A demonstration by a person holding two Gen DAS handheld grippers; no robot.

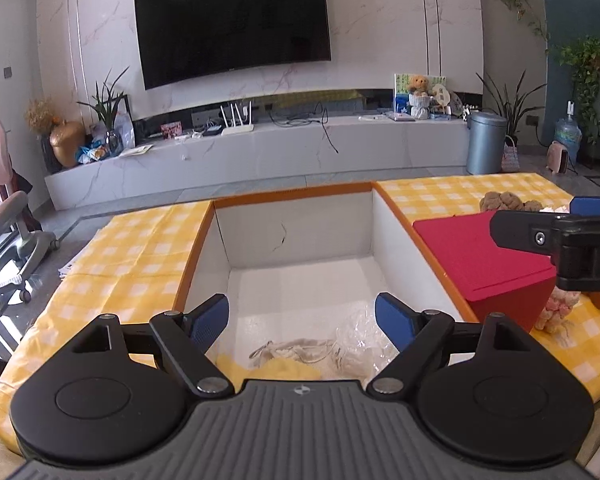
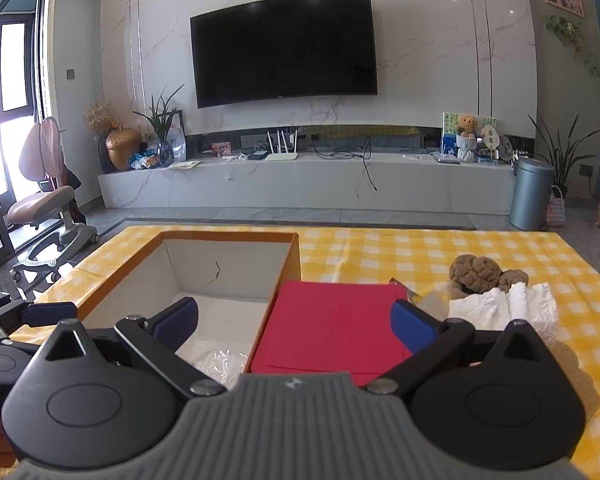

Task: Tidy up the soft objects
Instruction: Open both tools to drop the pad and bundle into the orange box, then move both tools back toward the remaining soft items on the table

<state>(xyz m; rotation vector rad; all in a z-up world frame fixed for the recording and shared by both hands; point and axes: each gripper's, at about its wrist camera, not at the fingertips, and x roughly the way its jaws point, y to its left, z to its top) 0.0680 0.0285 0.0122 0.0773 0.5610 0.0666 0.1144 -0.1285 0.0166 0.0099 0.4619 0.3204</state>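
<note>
Left wrist: left gripper wide over box; right gripper wide; writing perhaps illegible.

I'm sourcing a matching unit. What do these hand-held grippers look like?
Both match: the left hand-held gripper and the right hand-held gripper have blue finger pads on black linkage arms with silver pivot pins, round black housings and a ribbed grey body bearing a small round emblem.

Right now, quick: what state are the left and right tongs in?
Left tongs: open, holding nothing, above the white box.
Right tongs: open, holding nothing, above the red box.
</note>
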